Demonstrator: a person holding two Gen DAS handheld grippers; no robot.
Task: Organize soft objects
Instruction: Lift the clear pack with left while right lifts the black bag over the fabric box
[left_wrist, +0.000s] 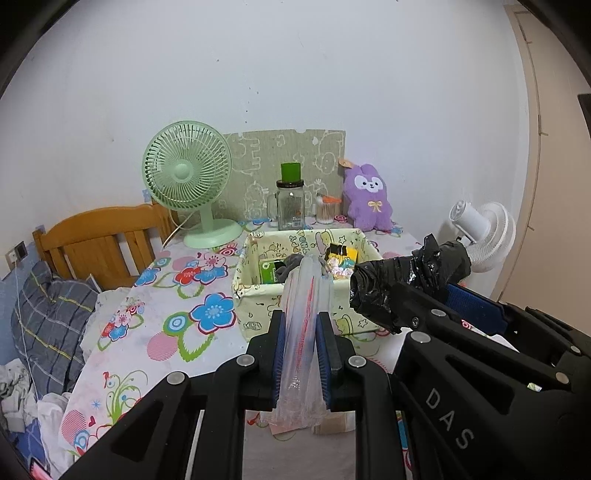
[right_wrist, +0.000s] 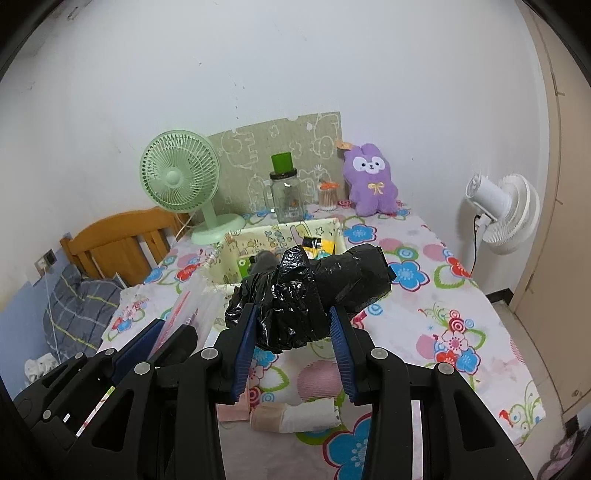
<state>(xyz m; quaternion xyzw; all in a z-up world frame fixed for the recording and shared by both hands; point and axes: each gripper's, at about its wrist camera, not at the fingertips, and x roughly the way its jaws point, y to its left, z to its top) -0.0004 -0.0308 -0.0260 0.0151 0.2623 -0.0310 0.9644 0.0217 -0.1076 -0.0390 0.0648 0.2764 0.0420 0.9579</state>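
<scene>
"DAS" on right gripper (right_wrist: 291, 339) arm, fabric bin (left_wrist: 258, 310) reads "HAPPY".

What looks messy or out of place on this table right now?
A few loose scraps of paper or tissue lie crumpled on the flowered tablecloth near its front edge, short of the storage box. Otherwise nothing looks spilled or knocked over; the green fan, jar and purple plush stand upright at the back.

- My left gripper (left_wrist: 300, 354) was black, skeletal, with round silver pivot pins and ribbed blue pads.
- My right gripper (right_wrist: 293, 354) matched it; white letters "DAS" marked its side.
</scene>
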